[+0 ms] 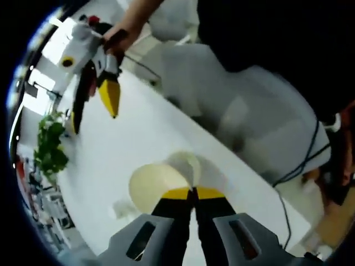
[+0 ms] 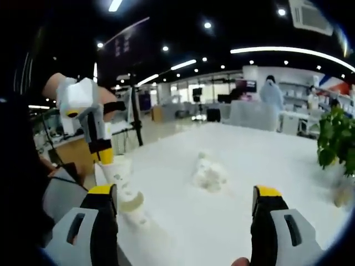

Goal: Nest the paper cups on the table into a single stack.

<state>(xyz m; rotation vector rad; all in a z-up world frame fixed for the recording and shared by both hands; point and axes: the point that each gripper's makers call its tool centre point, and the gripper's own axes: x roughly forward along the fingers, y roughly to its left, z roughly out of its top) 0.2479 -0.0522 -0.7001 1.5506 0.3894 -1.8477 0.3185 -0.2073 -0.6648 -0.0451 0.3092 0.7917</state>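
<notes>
In the left gripper view the left tongs are clenched on the rim of a paper cup, whose mouth faces the camera; its lower part is hidden behind the jaws, and it seems to be a nest of two. The right tongs hang released above the far desk, a hand gripping them. In the right gripper view the right tongs gape wide over the white desk; the left tongs hold a blurred stack of cups near the desk's left edge. A crumpled white lump lies mid-desk, hard to identify. A plant stands at the right, cut off
</notes>
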